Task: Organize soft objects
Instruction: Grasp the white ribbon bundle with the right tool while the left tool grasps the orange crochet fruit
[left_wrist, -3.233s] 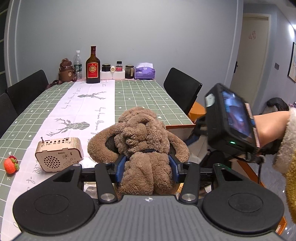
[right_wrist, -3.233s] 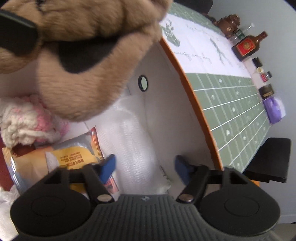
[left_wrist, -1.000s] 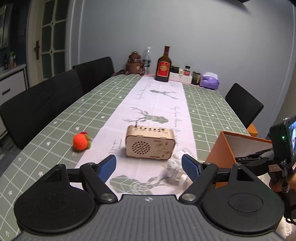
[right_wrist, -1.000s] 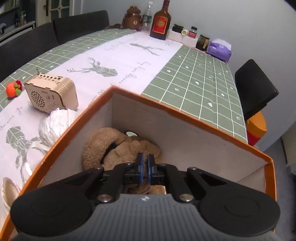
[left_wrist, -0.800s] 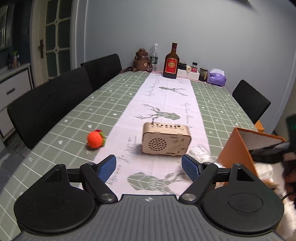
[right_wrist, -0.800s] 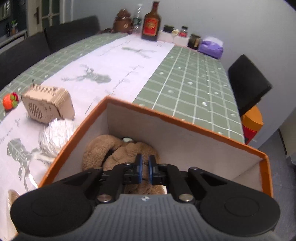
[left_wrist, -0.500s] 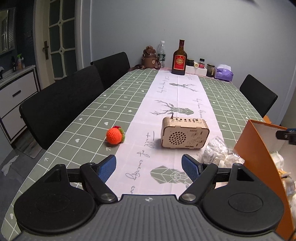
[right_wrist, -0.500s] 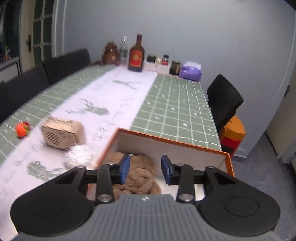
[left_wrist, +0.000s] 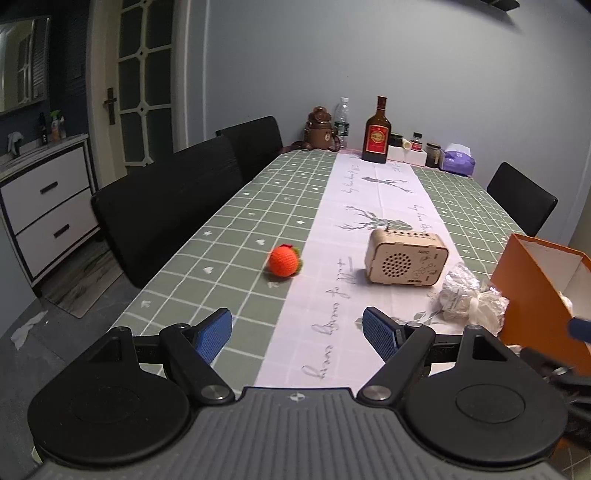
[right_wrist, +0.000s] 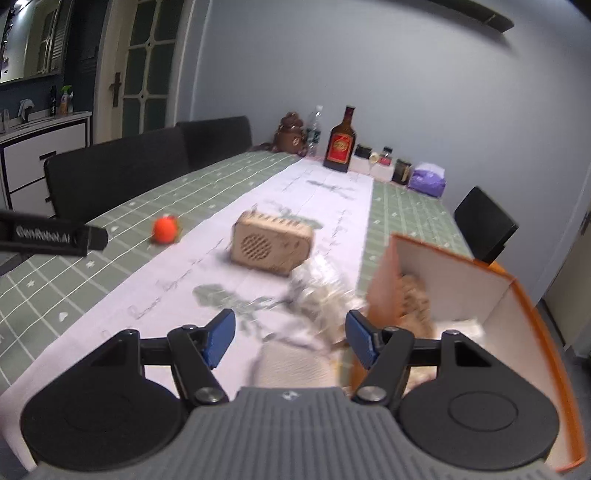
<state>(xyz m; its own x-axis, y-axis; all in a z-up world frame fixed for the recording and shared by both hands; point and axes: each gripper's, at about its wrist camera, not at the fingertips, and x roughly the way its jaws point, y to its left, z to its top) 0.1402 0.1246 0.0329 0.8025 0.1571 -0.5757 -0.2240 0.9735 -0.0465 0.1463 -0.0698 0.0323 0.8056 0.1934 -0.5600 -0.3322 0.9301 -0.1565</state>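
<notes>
An orange crocheted ball (left_wrist: 283, 260) (right_wrist: 165, 229) lies on the green checked tablecloth, left of the white runner. My left gripper (left_wrist: 297, 334) is open and empty, short of the ball. The orange box (left_wrist: 539, 295) (right_wrist: 517, 332) stands at the right table edge with the brown plush toy (right_wrist: 412, 295) inside. My right gripper (right_wrist: 288, 334) is beside the box's left wall with its jaws opening and nothing between them. A crumpled white wrapper (left_wrist: 469, 301) (right_wrist: 317, 291) lies by the box.
A wooden radio (left_wrist: 404, 257) (right_wrist: 271, 242) sits mid-table. Bottles, jars and a purple tissue pack (left_wrist: 458, 162) line the far end near a liquor bottle (left_wrist: 376, 134). Black chairs (left_wrist: 166, 206) flank the table. The left tool's arm (right_wrist: 51, 236) crosses the right wrist view.
The right gripper opened, rose out of the box leaving the plush toy inside, and swung left. The left gripper moved left, bringing the orange ball more in front of it.
</notes>
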